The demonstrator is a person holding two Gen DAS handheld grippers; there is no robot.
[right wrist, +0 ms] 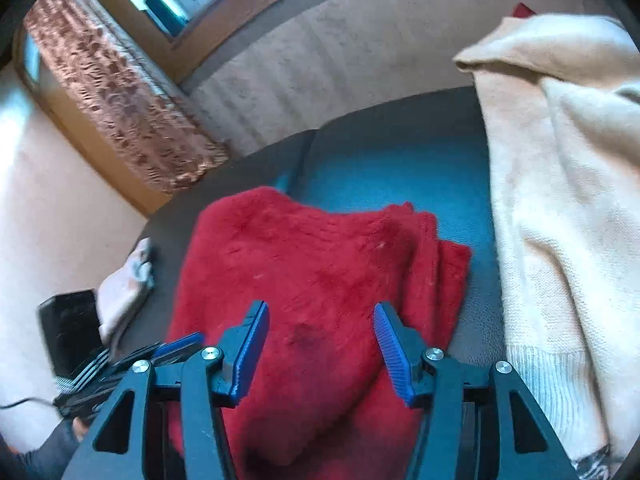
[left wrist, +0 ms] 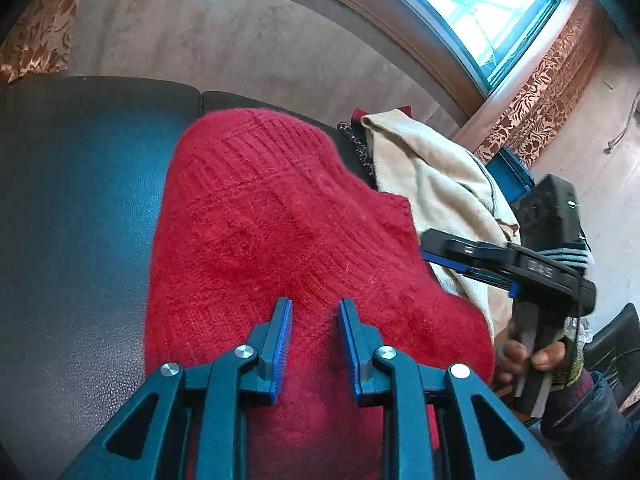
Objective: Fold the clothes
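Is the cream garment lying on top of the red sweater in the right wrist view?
No, the cream garment lies beside the red sweater, with a strip of dark sofa seat between them.

Left gripper (left wrist: 314, 316) points downward, jaws narrowly parted; whether its pads (left wrist: 282, 332) press anything cannot be told. Right gripper (right wrist: 320, 320) points downward, jaws apart at medium width, pads (right wrist: 390, 340) clear of contact. A hand (left wrist: 536, 360) grasps its handle.
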